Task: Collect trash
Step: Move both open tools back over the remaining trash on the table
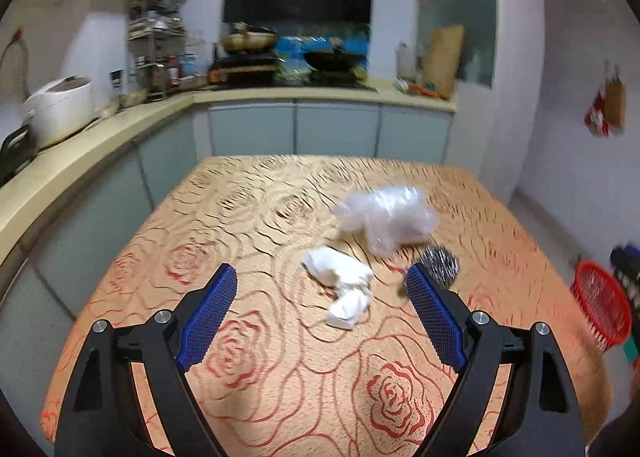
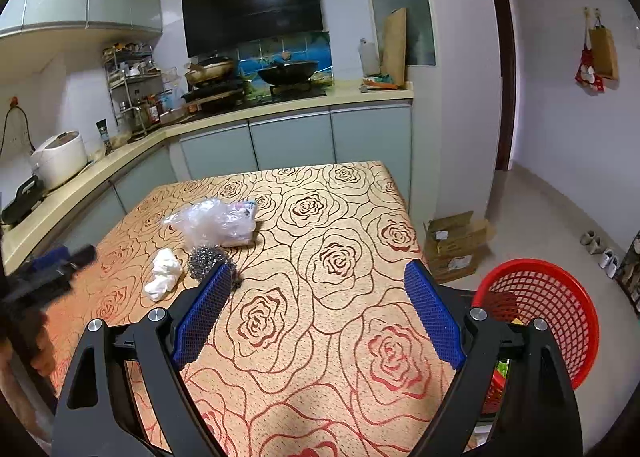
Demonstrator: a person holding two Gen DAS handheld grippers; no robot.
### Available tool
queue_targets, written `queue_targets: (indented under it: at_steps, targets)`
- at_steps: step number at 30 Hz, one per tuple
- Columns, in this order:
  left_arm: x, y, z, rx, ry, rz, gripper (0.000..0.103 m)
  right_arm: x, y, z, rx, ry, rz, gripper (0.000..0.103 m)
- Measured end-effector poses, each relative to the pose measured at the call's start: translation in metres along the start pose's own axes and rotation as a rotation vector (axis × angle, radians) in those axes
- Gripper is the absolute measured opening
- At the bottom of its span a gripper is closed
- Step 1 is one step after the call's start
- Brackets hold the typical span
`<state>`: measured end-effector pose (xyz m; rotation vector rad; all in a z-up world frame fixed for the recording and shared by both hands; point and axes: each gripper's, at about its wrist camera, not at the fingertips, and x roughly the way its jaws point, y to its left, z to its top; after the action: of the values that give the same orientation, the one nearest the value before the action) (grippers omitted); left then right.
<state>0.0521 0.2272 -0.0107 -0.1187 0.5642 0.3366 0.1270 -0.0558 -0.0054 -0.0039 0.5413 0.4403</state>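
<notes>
The left gripper (image 1: 322, 277) hangs above the rose-patterned table (image 1: 248, 213), fingers spread wide and empty. Just ahead between them lies a crumpled white tissue (image 1: 344, 285); beyond it a clear plastic bag (image 1: 386, 217), with a steel scourer (image 1: 440, 261) at the right fingertip. The right gripper (image 2: 318, 277) is likewise spread and empty, with a red basket (image 2: 548, 305) off to its right.

Rice cooker (image 2: 59, 158), wok (image 2: 287, 72), cardboard box (image 2: 456, 243)
</notes>
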Motion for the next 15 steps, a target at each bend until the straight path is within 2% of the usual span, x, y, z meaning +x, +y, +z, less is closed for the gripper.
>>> queue_targets:
  at_steps: [4, 9, 11, 15]
  targets:
    - [0.029, -0.017, -0.005, 0.06, 0.044, 0.016, 0.083, 0.007, 0.002, 0.002, -0.011, 0.009, -0.003, 0.085]
    - [0.059, -0.018, -0.006, 0.052, 0.096, 0.0, 0.083, 0.015, 0.006, 0.004, -0.021, 0.016, -0.006, 0.085]
    - [0.069, -0.019, -0.006, 0.049, 0.119, -0.008, 0.079, 0.02, 0.008, 0.005, -0.019, 0.021, -0.002, 0.085]
    - [0.09, -0.022, -0.007, 0.055, 0.173, -0.007, 0.063, 0.029, 0.014, 0.005, -0.029, 0.033, 0.004, 0.085]
